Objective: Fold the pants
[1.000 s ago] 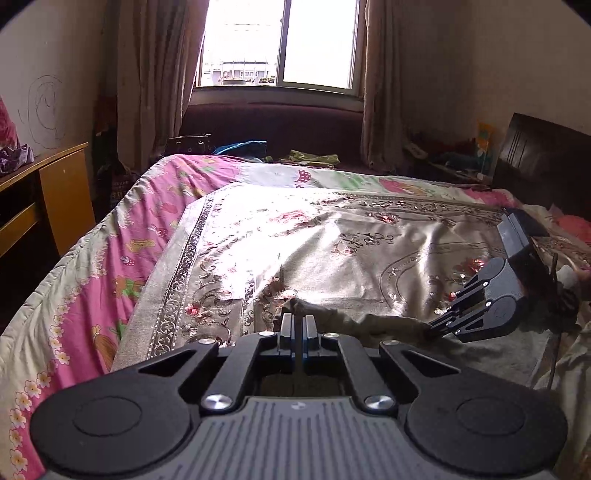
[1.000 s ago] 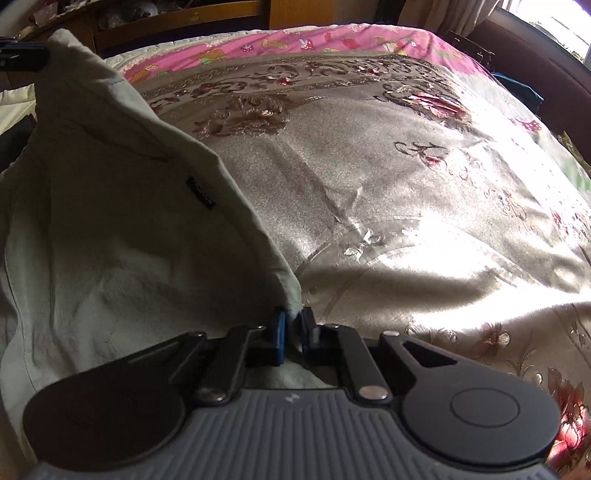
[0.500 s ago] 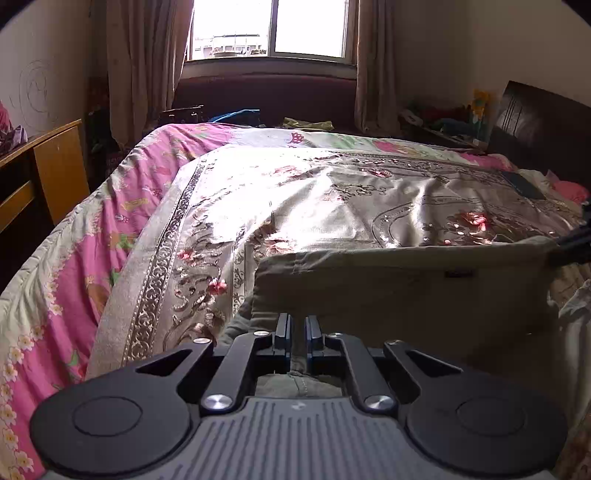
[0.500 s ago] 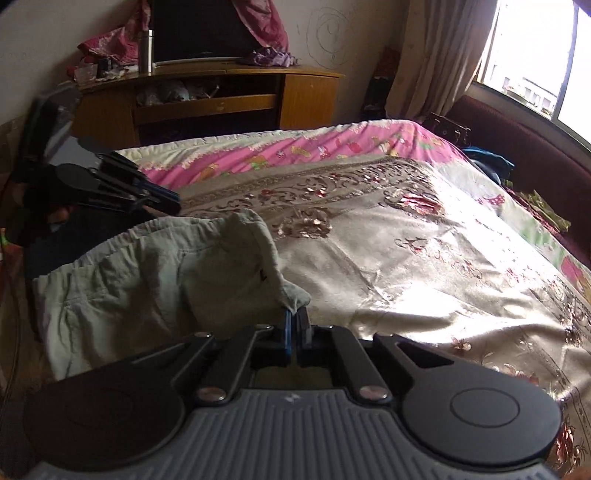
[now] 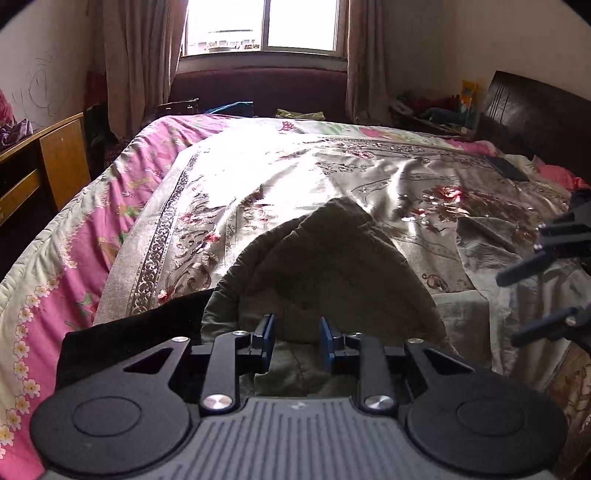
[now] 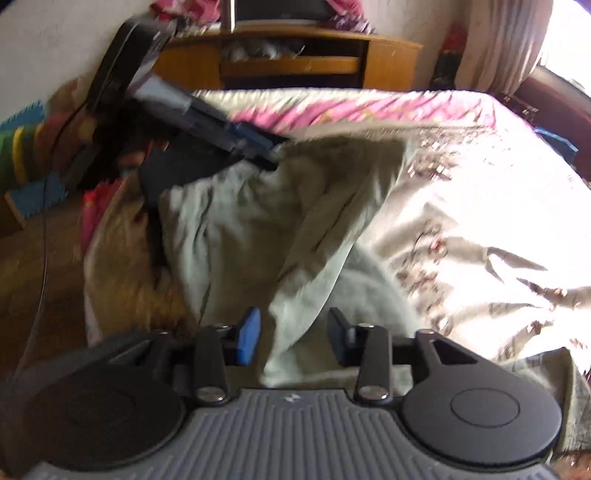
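The olive-green pants (image 5: 332,273) lie bunched on the gold patterned bedspread (image 5: 295,177), one part humped up in front of my left gripper (image 5: 296,341). That gripper is open, its jaws apart just above the cloth. In the right wrist view the pants (image 6: 280,221) spread pale green across the bed's near side. My right gripper (image 6: 293,334) is open, with a fold of cloth lying loose between its blue pad (image 6: 248,334) and the other finger. The left gripper also shows in the right wrist view (image 6: 255,146), and the right gripper shows at the right edge of the left wrist view (image 5: 539,295).
A pink floral quilt (image 5: 74,236) hangs over the bed's left side. A dark cloth (image 5: 129,343) lies by the left gripper. A wooden desk (image 5: 44,162) stands at left, a dark headboard (image 5: 532,118) at right, a window (image 5: 262,26) behind. A wooden cabinet (image 6: 295,59) stands beyond the bed.
Both grippers have opened and let go of the pants. The pants, held up and stretched between them before, have dropped onto the bed in a heap. The right wrist view is blurred from motion.
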Tool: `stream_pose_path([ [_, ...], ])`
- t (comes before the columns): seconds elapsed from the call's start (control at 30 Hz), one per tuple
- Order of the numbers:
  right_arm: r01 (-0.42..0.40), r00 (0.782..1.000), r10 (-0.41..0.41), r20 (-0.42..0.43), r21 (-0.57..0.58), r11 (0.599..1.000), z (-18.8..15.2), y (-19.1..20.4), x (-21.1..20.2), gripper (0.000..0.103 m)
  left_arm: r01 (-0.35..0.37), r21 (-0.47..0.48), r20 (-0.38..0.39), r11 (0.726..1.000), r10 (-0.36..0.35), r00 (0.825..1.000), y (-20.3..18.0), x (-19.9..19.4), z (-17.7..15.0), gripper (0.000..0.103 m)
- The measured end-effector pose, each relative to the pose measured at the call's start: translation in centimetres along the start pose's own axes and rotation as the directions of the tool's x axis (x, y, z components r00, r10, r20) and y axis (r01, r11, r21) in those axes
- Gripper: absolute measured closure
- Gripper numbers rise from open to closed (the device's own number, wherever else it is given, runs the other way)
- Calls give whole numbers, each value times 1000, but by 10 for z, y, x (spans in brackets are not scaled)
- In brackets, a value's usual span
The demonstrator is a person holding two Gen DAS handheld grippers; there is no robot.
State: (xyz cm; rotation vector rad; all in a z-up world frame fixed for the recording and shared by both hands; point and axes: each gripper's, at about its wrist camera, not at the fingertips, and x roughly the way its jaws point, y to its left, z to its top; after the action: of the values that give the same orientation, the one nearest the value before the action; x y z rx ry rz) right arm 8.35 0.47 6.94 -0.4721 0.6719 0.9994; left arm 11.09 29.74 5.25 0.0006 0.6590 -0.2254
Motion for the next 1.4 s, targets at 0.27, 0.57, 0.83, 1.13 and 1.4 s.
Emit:
stream_pose_path([
  [0.27, 18, 1000, -10, -18, 479, 877, 31, -89, 131, 38, 6, -49, 13, 999, -5, 1000, 10, -7, -11, 60],
  [0.57, -13, 978, -76, 196, 418, 909, 73, -66, 102, 98, -176, -24, -106, 984, 173, 979, 36, -1, -42, 59],
  [0.83, -30, 977, 58, 203, -138, 990, 52, 97, 106, 98, -288, -174, -99, 942, 275, 956, 68, -29, -57, 59],
  [1.13, 7, 982, 47, 183, -285, 958, 8, 145, 101, 98, -202, -168, 31, 965, 210, 977, 47, -71, -48, 56],
  [1.4, 29, 985, 41, 166, -397, 918, 0, 132, 74, 98, -117, -101, 71, 988, 125, 990, 19, -65, -37, 54],
])
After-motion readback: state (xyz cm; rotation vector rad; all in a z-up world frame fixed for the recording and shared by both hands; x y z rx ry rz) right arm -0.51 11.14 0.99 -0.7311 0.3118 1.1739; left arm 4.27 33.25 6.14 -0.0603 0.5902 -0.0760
